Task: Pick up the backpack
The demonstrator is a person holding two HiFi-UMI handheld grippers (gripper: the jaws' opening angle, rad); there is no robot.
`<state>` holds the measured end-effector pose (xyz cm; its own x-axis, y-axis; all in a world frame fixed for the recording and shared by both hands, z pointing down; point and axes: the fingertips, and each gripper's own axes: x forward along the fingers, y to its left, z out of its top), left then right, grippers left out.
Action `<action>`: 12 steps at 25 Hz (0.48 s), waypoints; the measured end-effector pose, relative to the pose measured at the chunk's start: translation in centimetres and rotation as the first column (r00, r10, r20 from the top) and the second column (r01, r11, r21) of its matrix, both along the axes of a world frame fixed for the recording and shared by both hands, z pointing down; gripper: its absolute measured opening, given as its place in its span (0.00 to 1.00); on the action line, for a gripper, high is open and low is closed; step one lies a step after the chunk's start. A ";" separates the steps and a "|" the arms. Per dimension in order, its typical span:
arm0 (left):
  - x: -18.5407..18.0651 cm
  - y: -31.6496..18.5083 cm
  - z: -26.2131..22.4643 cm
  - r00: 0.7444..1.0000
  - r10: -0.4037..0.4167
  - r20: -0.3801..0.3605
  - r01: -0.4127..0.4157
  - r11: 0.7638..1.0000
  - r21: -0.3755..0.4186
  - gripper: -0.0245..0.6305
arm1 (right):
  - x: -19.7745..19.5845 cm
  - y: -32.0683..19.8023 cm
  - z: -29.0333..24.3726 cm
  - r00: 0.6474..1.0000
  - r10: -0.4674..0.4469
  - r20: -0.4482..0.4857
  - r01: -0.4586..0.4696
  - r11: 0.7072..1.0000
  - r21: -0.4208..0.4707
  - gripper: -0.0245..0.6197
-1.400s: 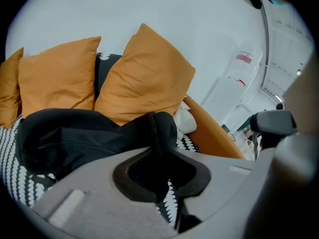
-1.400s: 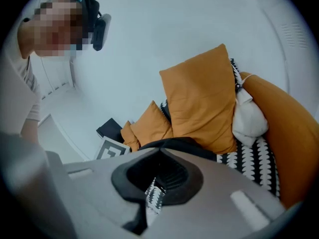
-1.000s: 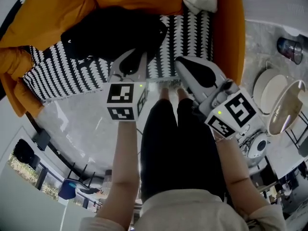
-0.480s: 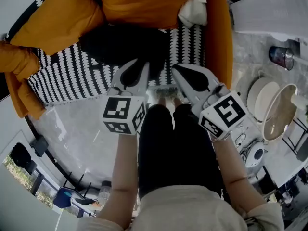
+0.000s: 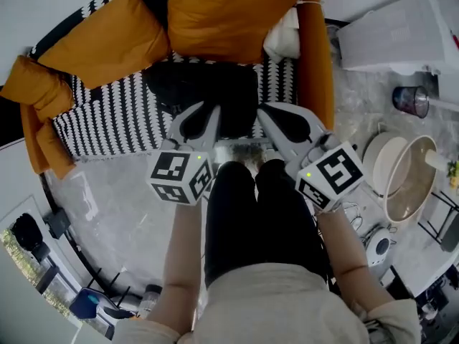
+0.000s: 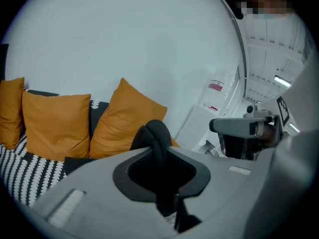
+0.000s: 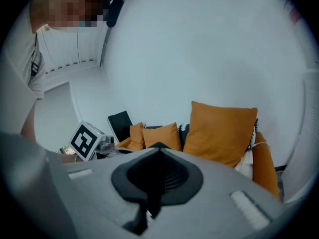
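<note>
- Far left, we've got orange cushions (image 5: pixel 107 41) banked along the back of the sofa (image 5: pixel 100 124), whose seat has a black-and-white pattern.
- Now the left gripper (image 5: pixel 206 110): its jaws are nearly together, pinched on a black strap loop (image 6: pixel 155 133) of the backpack (image 5: pixel 208 92). In the left gripper view we see that loop standing up between them.
- The backpack itself is black and shows over the front middle of the patterned seat, right at both gripper tips. We can't tell whether it rests on the seat or hangs clear.
- Below it, the person's dark trouser legs (image 5: pixel 251 213) run down the middle of the head view.
- Across to the right gripper (image 5: pixel 265 113): its jaws are narrow and closed up. A small black peak of the bag's fabric shows where they meet, and the tip touches the backpack's right edge.
- Far right, well apart from the sofa seat, we spot a white box (image 5: pixel 391 31), a dark cup (image 5: pixel 410 100) and pale bowls (image 5: pixel 409 181) on a marbled surface (image 5: pixel 358 113).
</note>
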<state>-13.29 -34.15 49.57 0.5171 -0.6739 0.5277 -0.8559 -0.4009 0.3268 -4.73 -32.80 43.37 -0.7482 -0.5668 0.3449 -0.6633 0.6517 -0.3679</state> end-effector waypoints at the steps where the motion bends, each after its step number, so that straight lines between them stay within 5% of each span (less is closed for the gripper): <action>1: 0.0 0.4 -0.5 1.000 0.005 -0.003 -0.005 1.000 0.000 0.12 | -0.1 0.1 -0.7 1.000 -0.005 0.002 0.005 1.000 0.009 0.04; 12: 1.0 2.6 -8.6 0.997 -0.009 -0.071 0.011 0.999 0.039 0.12 | 0.9 2.7 -8.8 0.998 -0.025 0.065 0.020 0.997 0.076 0.04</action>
